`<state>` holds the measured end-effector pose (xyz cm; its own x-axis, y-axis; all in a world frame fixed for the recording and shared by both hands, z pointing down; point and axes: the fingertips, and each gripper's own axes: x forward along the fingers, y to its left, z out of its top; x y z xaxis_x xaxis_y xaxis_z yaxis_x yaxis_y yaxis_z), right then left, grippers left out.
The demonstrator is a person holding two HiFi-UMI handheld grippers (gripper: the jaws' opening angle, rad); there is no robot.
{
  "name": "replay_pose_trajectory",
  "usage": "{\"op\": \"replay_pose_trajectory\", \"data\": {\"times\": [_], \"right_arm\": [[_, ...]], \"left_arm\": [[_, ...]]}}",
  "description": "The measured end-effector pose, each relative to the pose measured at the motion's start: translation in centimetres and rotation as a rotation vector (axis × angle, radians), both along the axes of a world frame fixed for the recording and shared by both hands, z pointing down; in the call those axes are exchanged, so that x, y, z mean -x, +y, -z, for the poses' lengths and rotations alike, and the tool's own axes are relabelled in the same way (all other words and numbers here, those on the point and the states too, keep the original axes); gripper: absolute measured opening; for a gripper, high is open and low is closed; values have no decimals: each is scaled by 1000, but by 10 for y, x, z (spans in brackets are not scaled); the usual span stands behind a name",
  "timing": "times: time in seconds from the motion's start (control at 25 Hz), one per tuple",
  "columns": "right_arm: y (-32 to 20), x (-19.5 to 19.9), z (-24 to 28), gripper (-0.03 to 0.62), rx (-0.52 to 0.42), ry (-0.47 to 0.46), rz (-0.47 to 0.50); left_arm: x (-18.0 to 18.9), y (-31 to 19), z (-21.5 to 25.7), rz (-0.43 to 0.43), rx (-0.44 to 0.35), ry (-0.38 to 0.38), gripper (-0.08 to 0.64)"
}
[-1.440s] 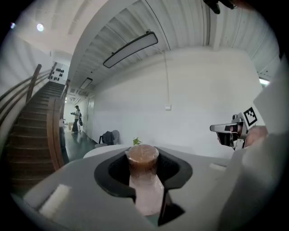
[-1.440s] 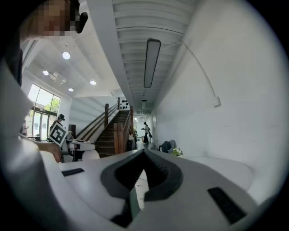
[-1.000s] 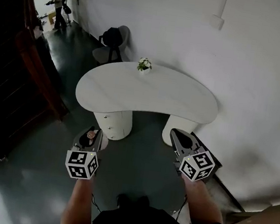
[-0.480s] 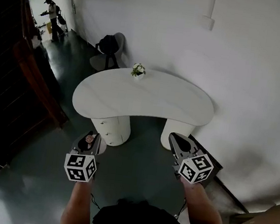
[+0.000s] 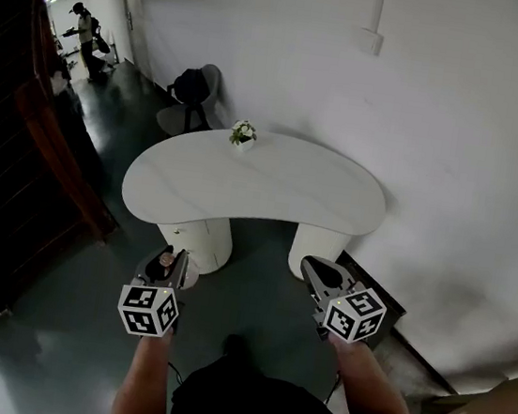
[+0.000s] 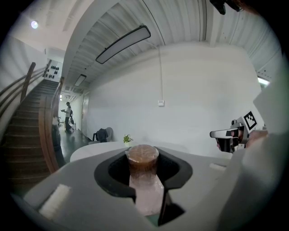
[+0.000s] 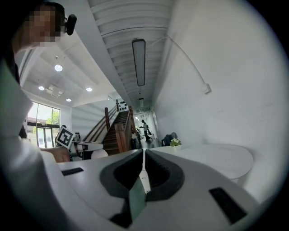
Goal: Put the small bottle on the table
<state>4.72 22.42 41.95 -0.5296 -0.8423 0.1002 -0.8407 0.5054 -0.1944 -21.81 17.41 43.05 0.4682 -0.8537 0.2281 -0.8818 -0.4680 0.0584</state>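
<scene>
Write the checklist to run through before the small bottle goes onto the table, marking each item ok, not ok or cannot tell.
1. Grip: left gripper holds the small bottle: ok.
2. Spare tool: right gripper empty, fingers together: ok.
3. Room: table has a bare top near the front: ok.
4. Obstacle: flower pot sits out of the way at the far edge: ok.
5. Position: small bottle above the table: not ok, it is short of the near edge, over the floor.
6. Base: underside of the small bottle hidden: cannot tell.
</scene>
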Motion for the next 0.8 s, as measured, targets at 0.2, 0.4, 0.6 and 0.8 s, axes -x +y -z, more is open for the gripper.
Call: {"op": "replay_pose_trajectory", "data": {"times": [0.2, 0.4, 0.6, 0.8], "right_arm": [[-24, 0, -10, 12, 34, -12, 28], [-65, -5, -16, 12, 32, 3, 14], [-111, -6, -27, 12, 70, 26, 18], [-165, -11, -19, 12, 84, 55, 0]], "left_arm": [[-14, -25, -14, -22, 26, 5, 129], [-23, -64, -17, -50, 9, -13, 129], [-31, -114, -21, -73, -6, -19, 129], [-37, -167, -24, -94, -7, -14, 129]]}}
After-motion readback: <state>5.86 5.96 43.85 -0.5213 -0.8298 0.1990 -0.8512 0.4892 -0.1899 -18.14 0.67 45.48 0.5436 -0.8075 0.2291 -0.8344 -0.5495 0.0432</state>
